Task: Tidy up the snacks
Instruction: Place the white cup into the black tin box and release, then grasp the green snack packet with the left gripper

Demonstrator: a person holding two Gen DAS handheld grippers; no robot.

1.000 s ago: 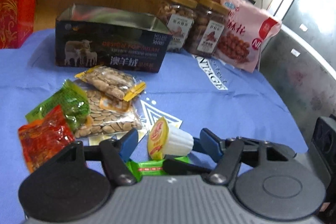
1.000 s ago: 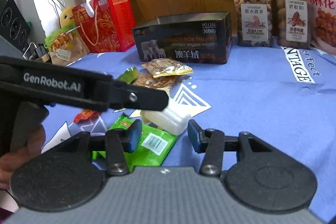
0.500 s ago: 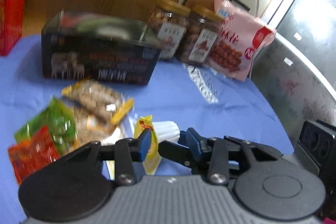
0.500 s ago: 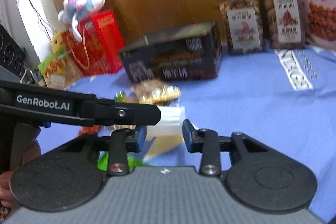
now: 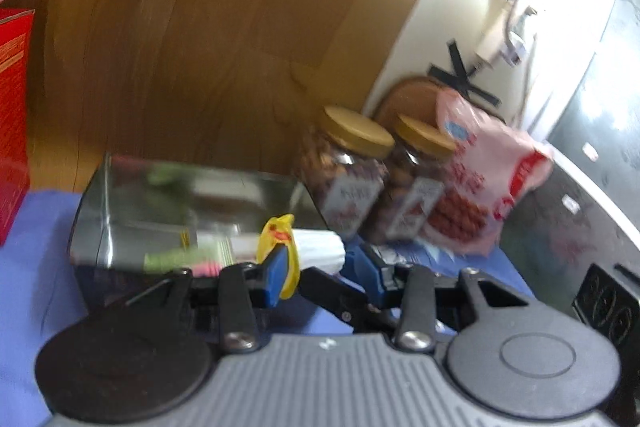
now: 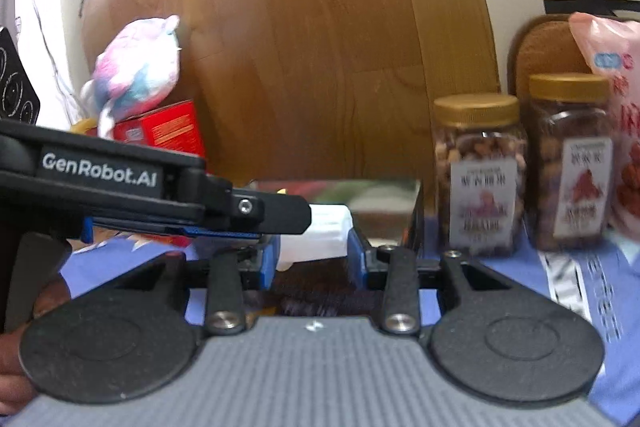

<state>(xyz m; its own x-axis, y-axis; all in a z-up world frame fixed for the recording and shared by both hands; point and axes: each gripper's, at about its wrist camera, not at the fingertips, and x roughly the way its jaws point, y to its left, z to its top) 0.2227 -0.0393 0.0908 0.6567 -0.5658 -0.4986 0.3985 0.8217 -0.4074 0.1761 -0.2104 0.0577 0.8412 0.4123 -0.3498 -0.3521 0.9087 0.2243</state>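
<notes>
My left gripper (image 5: 316,267) is shut on a white jelly cup with a yellow lid (image 5: 316,247) and holds it in the air in front of the open dark tin box (image 5: 120,211). Green and pink packets (image 5: 188,259) lie inside the tin. In the right wrist view the same cup (image 6: 320,231) sits between the open pads of my right gripper (image 6: 312,259), held by the left gripper's finger (image 6: 256,207), which crosses from the left. The tin (image 6: 384,211) stands just behind.
Two nut jars with gold lids (image 5: 348,179) (image 6: 480,171) and a pink snack bag (image 5: 480,179) stand right of the tin on the blue cloth (image 5: 32,247). A red box (image 6: 164,127) with a plush toy (image 6: 132,75) is at the left. A wooden board leans behind.
My left gripper closed on the jelly cup, lifted it off the cloth and carried it forward to the tin. My right gripper moved forward alongside it, still open.
</notes>
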